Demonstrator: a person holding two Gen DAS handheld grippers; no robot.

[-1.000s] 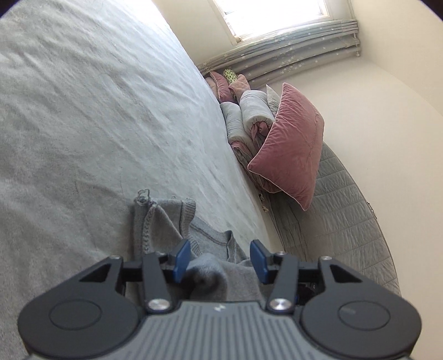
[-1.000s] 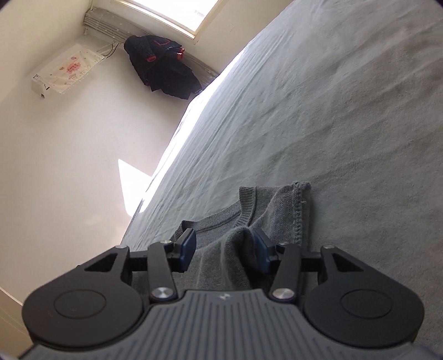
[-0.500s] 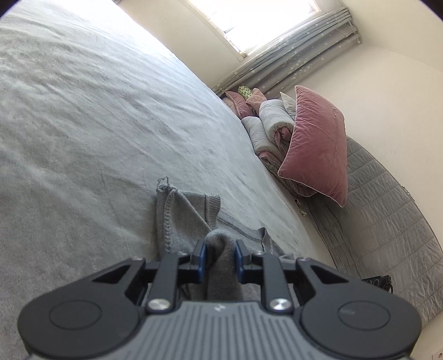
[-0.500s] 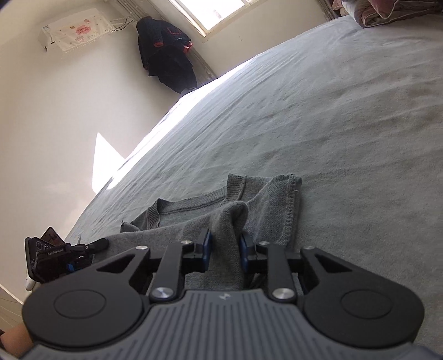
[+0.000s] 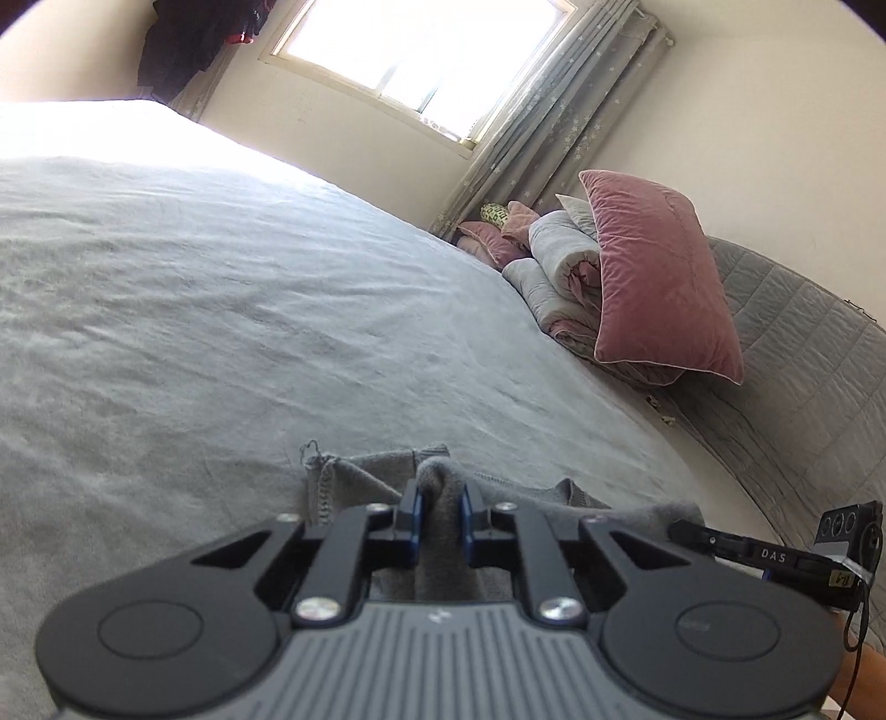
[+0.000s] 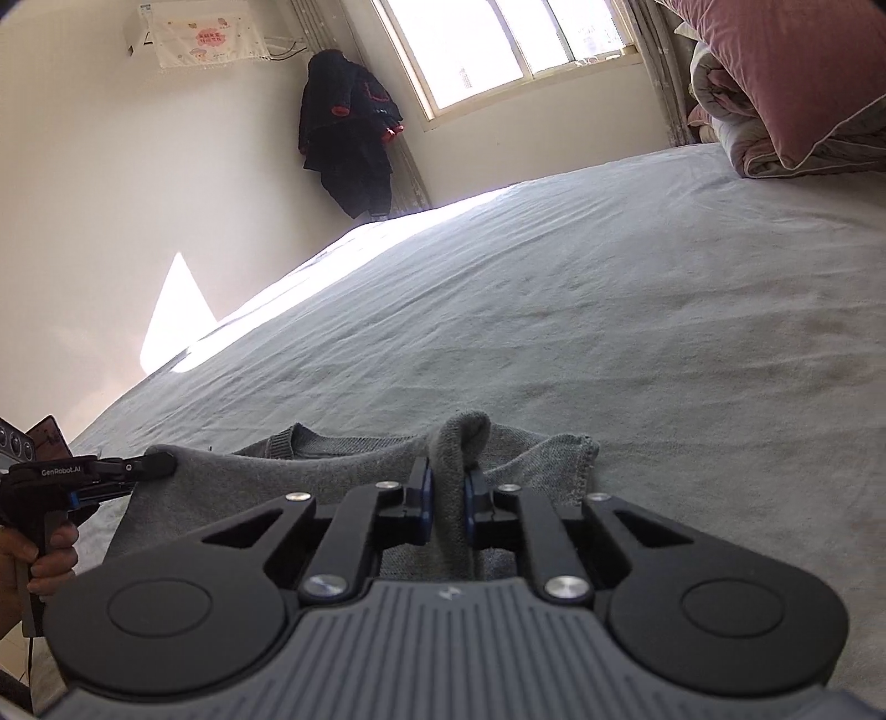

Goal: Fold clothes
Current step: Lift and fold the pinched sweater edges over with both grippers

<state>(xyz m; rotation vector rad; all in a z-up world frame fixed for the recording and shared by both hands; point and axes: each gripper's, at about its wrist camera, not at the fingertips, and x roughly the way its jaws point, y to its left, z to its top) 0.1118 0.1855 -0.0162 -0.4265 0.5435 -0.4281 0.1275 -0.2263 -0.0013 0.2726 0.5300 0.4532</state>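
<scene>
A grey knit sweater (image 5: 365, 476) lies at the near edge of the grey bed (image 5: 221, 304). In the left wrist view my left gripper (image 5: 440, 501) is closing, its blue pads pressing a raised fold of one shoulder. In the right wrist view my right gripper (image 6: 446, 482) is closing the same way on a fold of the sweater (image 6: 343, 459) at the other shoulder. The neckline stretches between the two grips. Each gripper shows in the other's view: the left gripper (image 6: 163, 464) at the left edge, held by a hand, and the right gripper (image 5: 678, 529) at the right edge.
A pink pillow (image 5: 659, 271) leans on rolled quilts (image 5: 559, 260) against the grey quilted headboard (image 5: 803, 360) on the right. A dark coat (image 6: 349, 138) hangs in the corner beside the window (image 6: 498, 50). The bed sheet (image 6: 609, 332) spreads out wide beyond the sweater.
Both grippers went from open around the sweater's shoulders to pinched on folds of it. Both rolled towards level and rose a little, lifting the fabric.
</scene>
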